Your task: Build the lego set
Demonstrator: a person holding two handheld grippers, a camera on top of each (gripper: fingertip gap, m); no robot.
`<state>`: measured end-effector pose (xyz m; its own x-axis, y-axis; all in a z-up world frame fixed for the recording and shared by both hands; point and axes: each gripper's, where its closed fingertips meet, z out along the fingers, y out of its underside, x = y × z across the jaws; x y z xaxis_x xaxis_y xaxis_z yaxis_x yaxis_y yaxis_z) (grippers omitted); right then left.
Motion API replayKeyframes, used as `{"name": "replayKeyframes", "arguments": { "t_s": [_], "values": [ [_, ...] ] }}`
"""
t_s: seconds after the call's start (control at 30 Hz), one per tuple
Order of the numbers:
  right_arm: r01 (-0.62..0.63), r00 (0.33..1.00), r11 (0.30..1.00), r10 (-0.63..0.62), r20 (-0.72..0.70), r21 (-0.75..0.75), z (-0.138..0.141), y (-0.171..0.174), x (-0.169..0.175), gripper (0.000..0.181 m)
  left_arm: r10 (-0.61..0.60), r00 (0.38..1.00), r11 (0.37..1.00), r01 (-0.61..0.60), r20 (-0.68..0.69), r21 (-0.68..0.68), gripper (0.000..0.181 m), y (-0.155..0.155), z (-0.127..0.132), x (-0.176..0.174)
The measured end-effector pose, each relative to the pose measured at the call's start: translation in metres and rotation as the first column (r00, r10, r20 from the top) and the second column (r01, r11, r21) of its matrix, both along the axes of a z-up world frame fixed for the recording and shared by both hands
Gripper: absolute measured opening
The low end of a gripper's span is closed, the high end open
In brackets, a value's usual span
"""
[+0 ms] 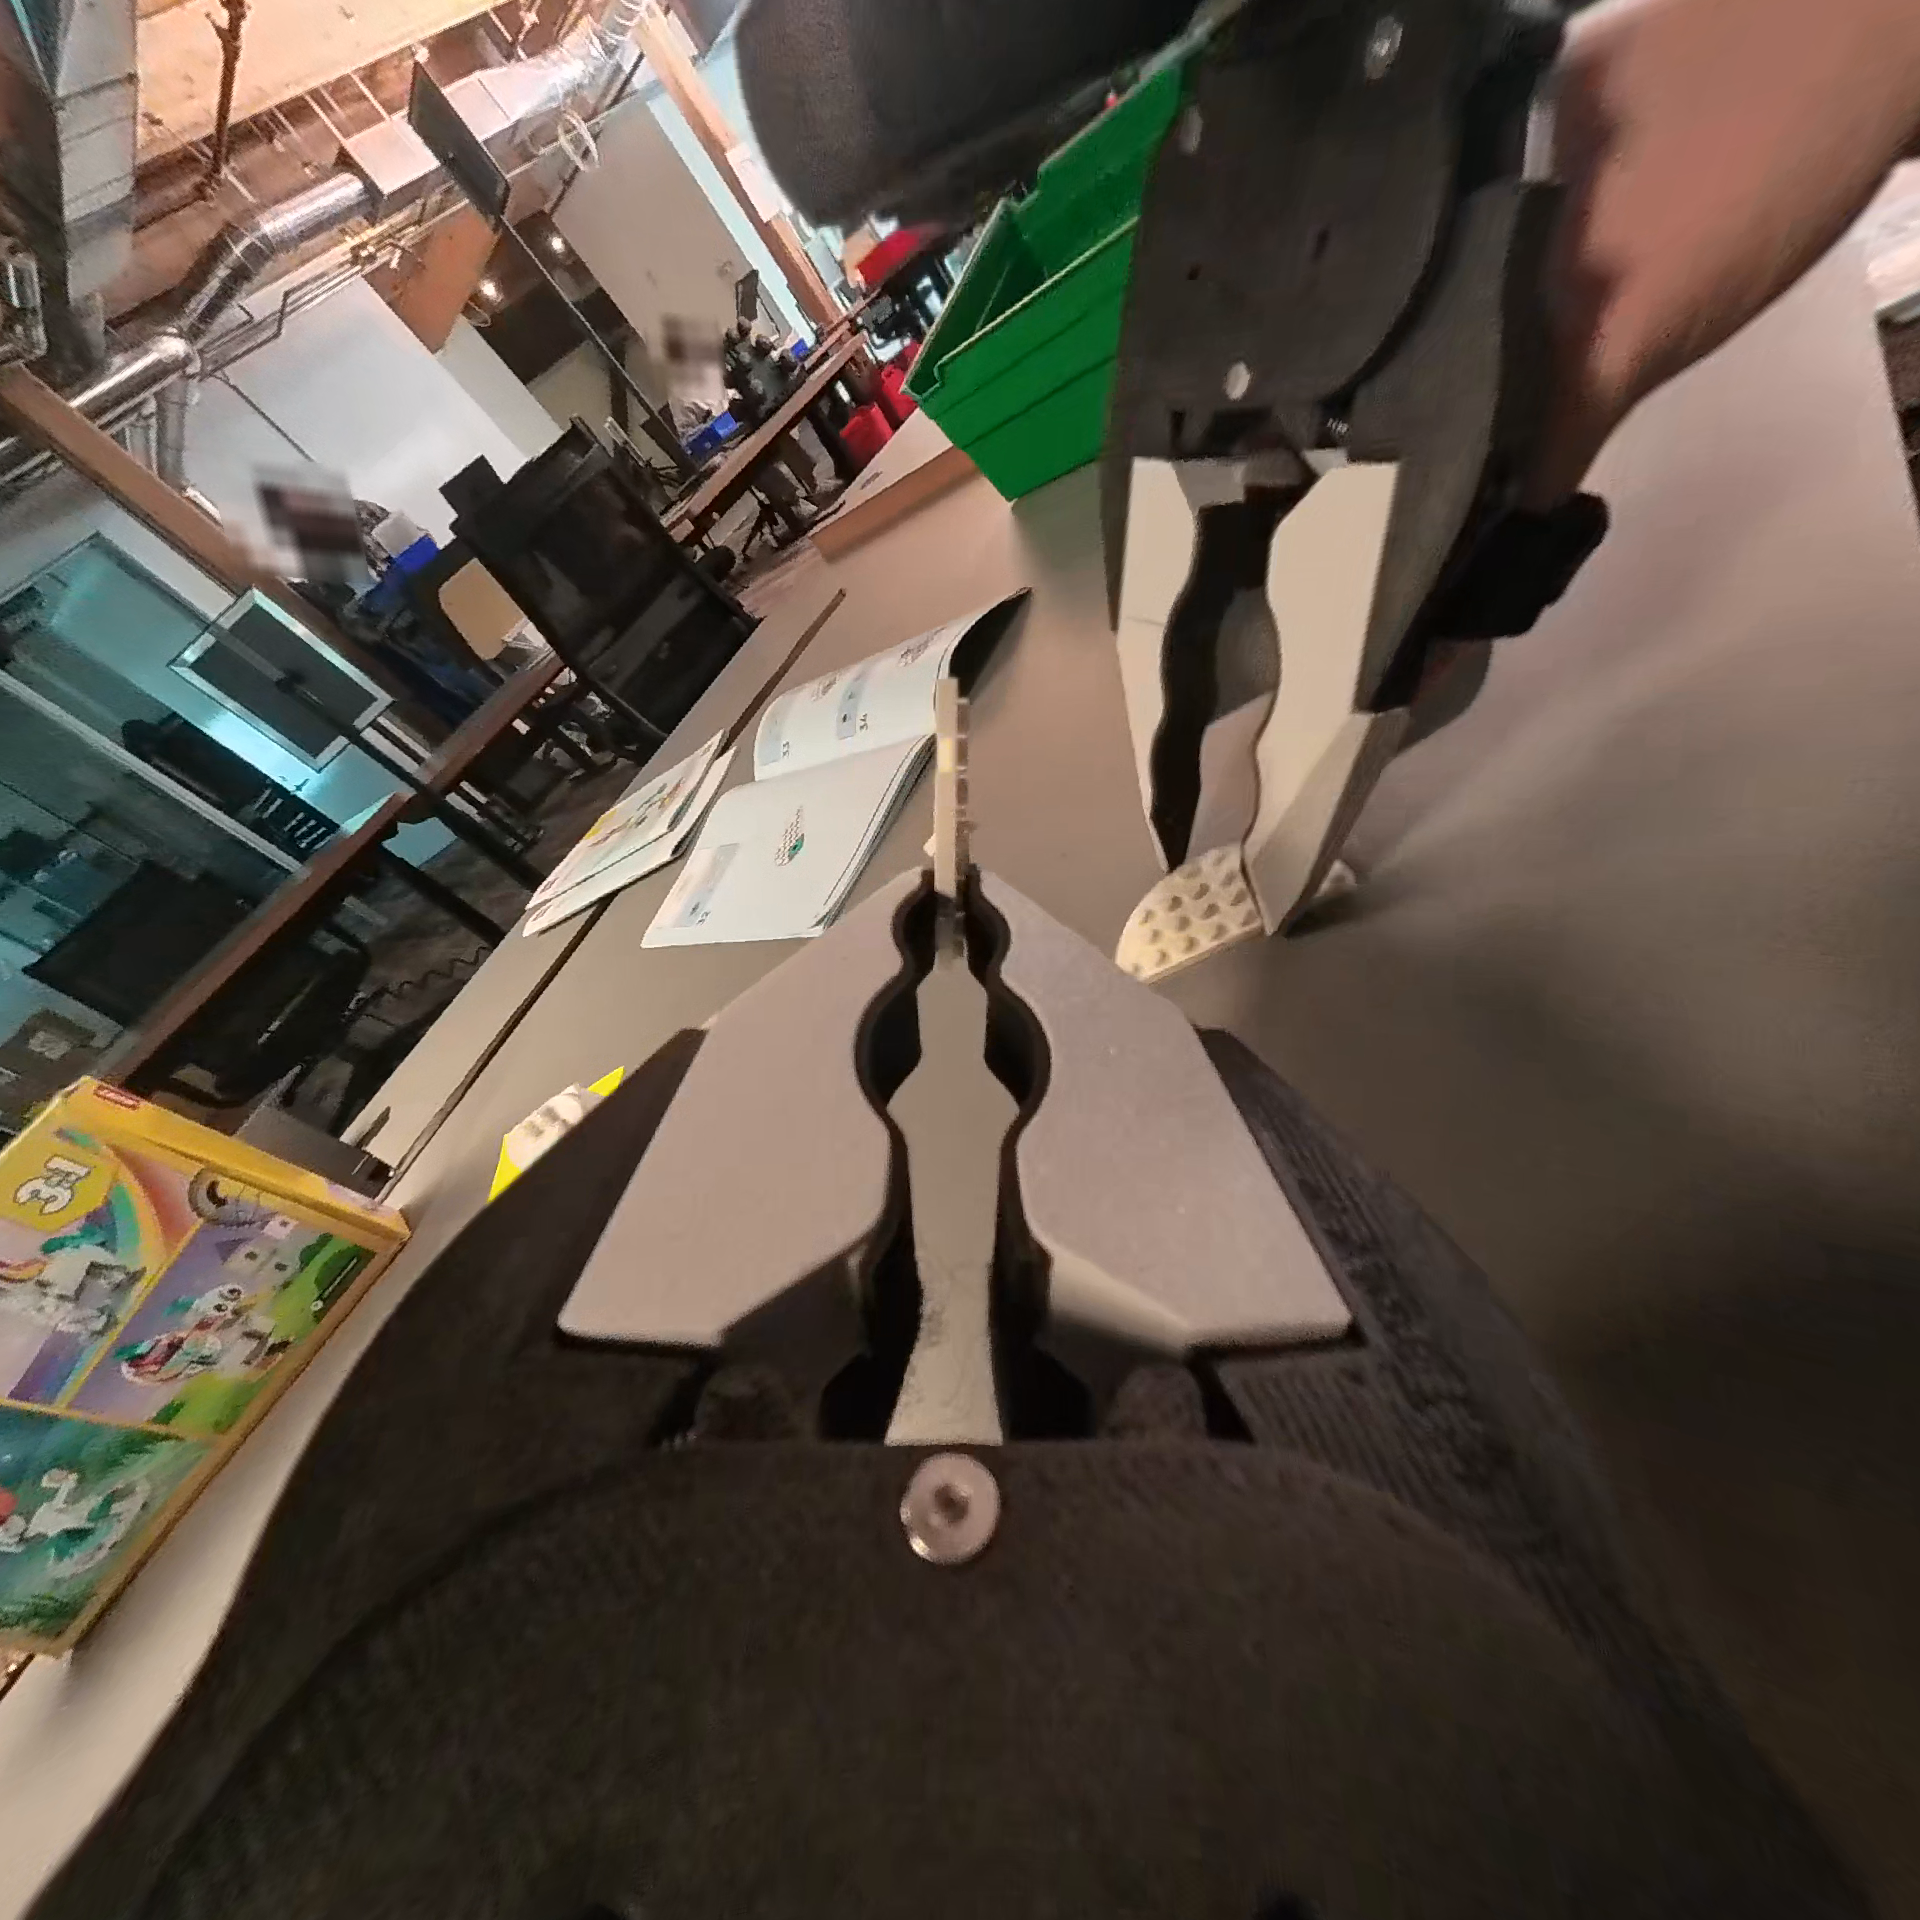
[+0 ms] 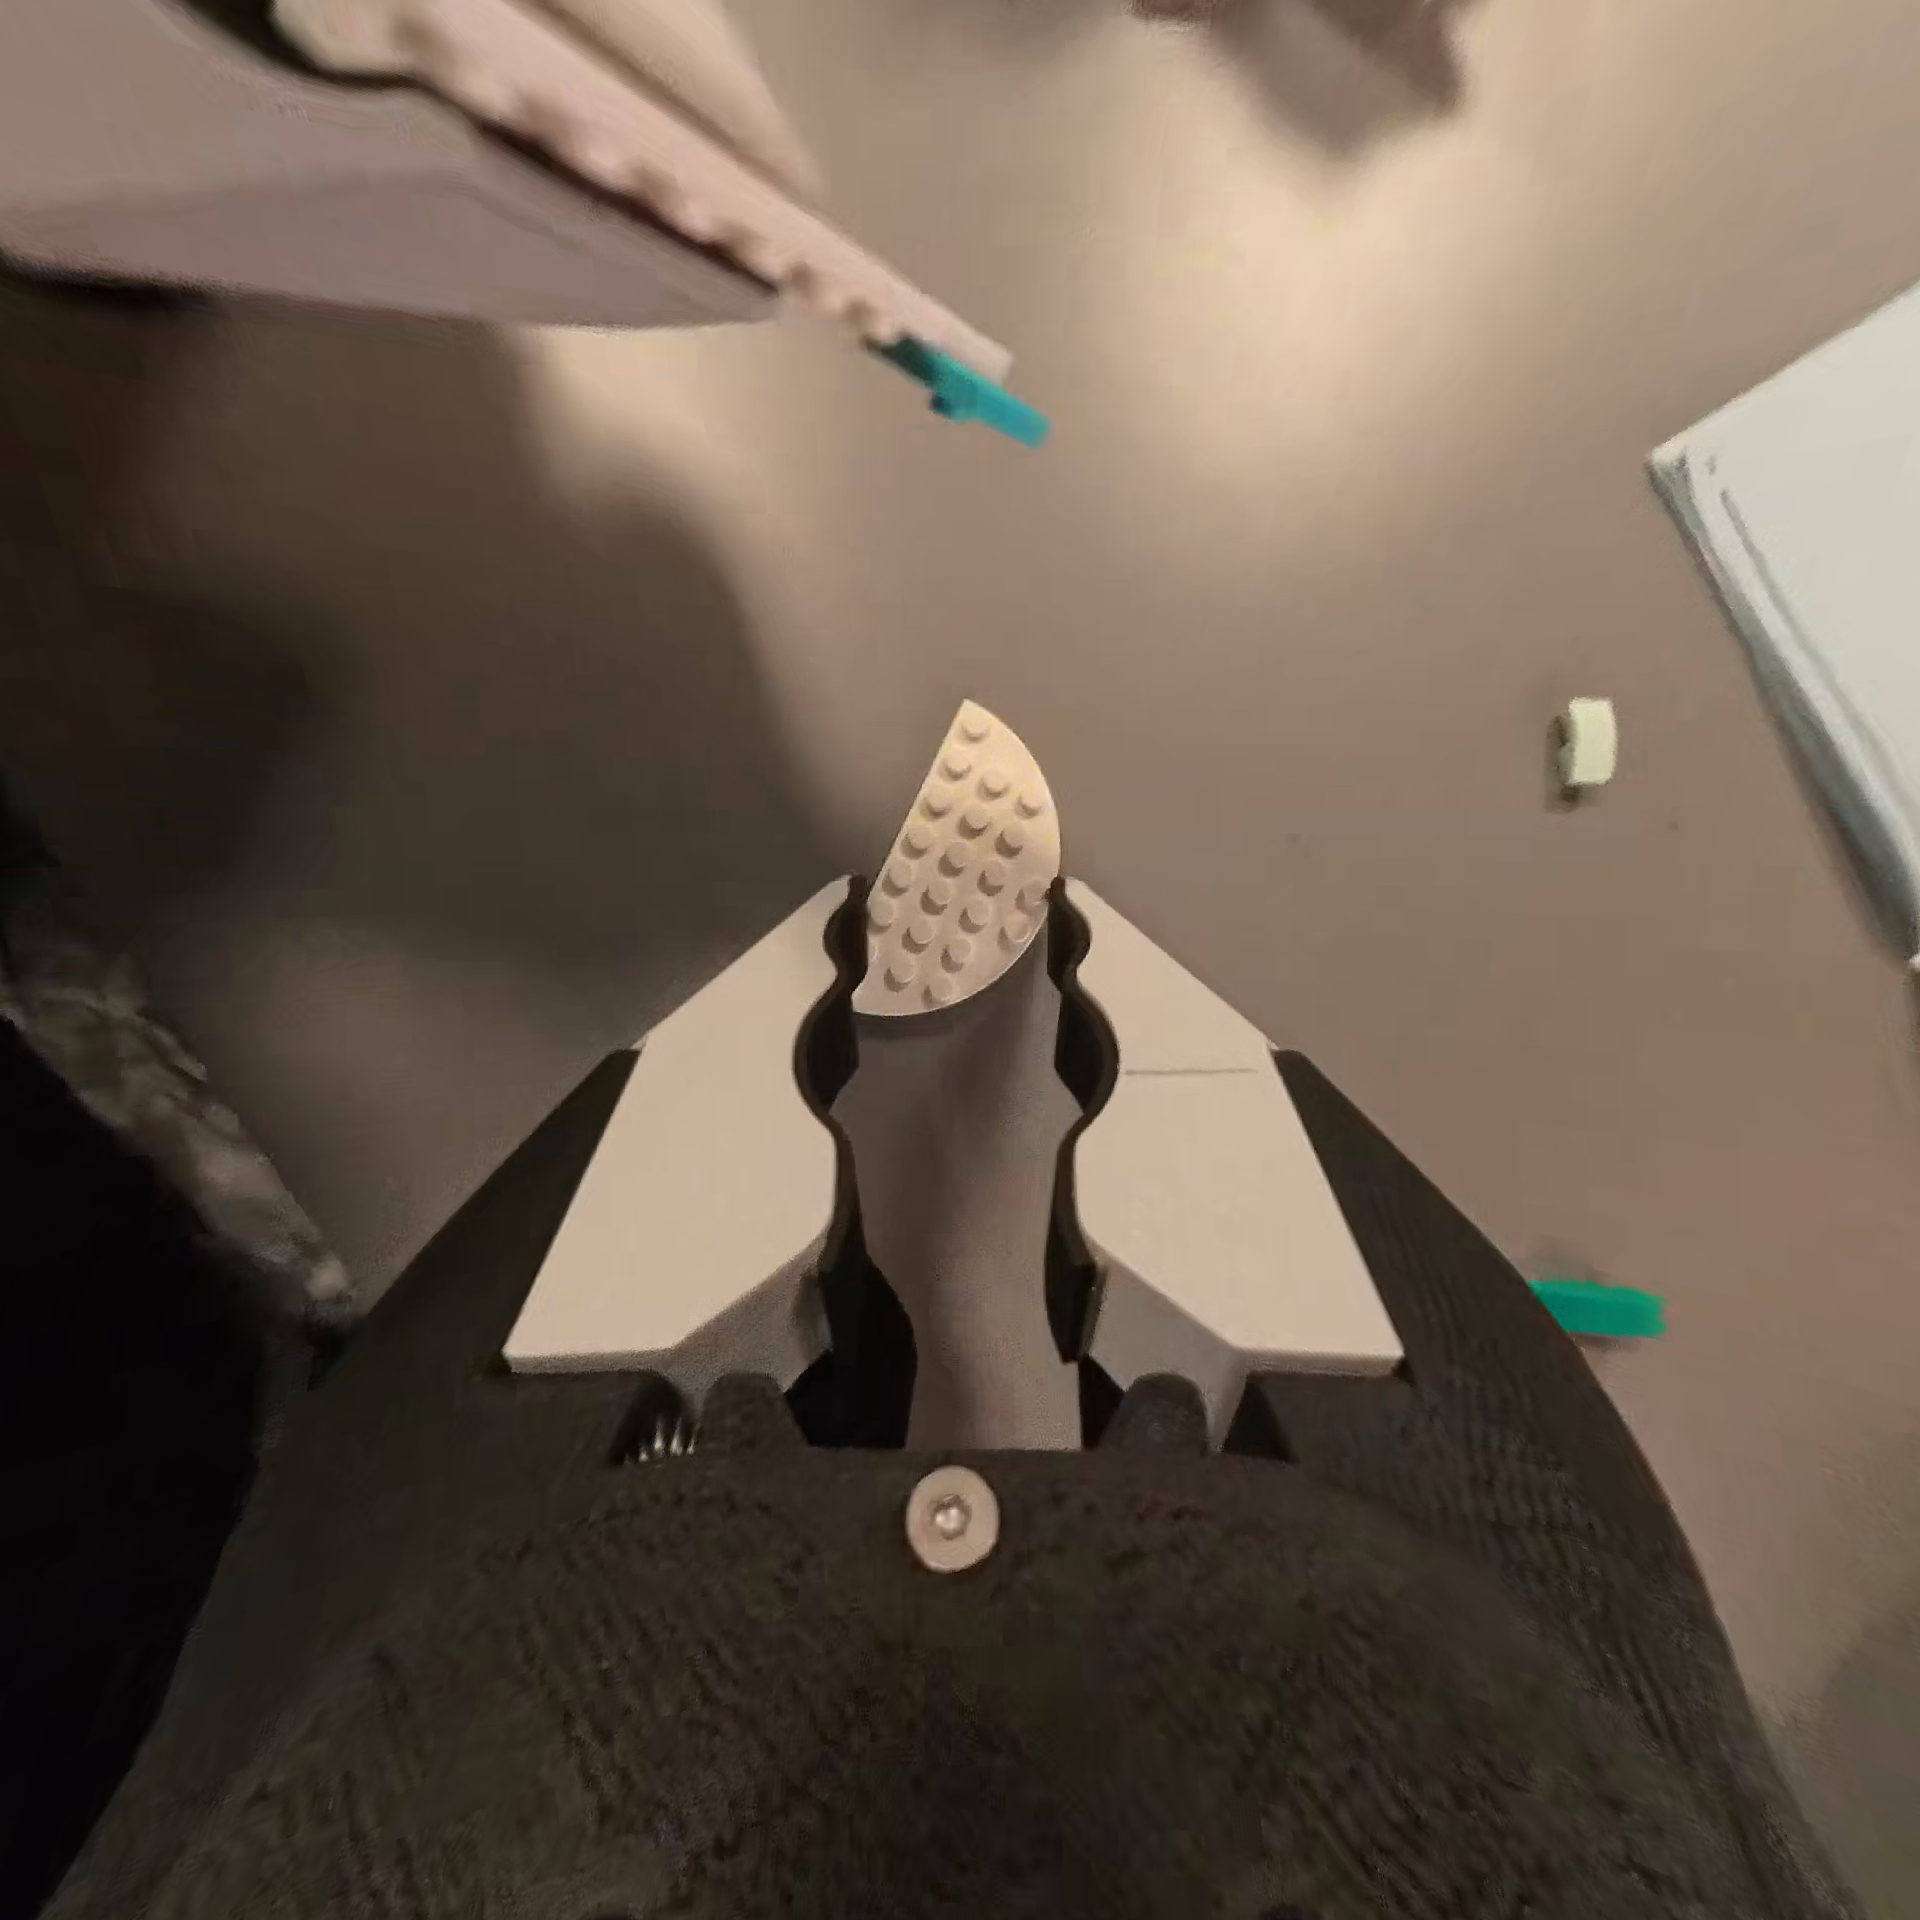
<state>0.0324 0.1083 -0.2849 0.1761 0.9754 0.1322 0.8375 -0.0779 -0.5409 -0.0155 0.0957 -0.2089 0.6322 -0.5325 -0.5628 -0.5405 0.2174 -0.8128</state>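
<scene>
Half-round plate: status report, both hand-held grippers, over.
Left hand-held gripper shut on thin plate, edge-on. Right hand-held gripper straddling white half-round plate on table, grip unconfirmed. Nothing between them.

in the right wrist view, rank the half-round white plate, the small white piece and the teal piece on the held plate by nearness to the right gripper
1. Half-round white plate: between the tips of the right gripper, lying on the table.
2. Small white piece: off to the right on the table, near the booklet.
3. Teal piece: up top, on the end of the plate carried by the left gripper.
</scene>
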Motion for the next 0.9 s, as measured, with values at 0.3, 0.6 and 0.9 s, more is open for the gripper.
{"name": "replayKeyframes", "arguments": {
  "t_s": [0.3, 0.6, 0.9],
  "values": [
    [-0.626, 0.766, 0.523, 0.273, 0.582, 0.579, 0.025, 0.030, 0.031, 0.029, 0.008, 1.000, 1.000, -0.008, 0.016, -0.009, 0.003, 0.001, -0.001, -0.004],
    [-0.907, 0.420, 0.229, 0.420, 0.804, 0.354, 0.004, -0.004, 0.058, 0.009, -0.001, 1.000, 1.000, 0.002, 0.031, -0.024, 0.004, 0.001, -0.002, -0.004],
    [-0.144, 0.977, 0.979, 0.117, 0.178, 0.146, 0.022, 0.085, 0.019, 0.038, -0.004, 1.000, 1.000, 0.004, 0.020, -0.024, 0.003, 0.002, -0.004, -0.003]
  ]
}}
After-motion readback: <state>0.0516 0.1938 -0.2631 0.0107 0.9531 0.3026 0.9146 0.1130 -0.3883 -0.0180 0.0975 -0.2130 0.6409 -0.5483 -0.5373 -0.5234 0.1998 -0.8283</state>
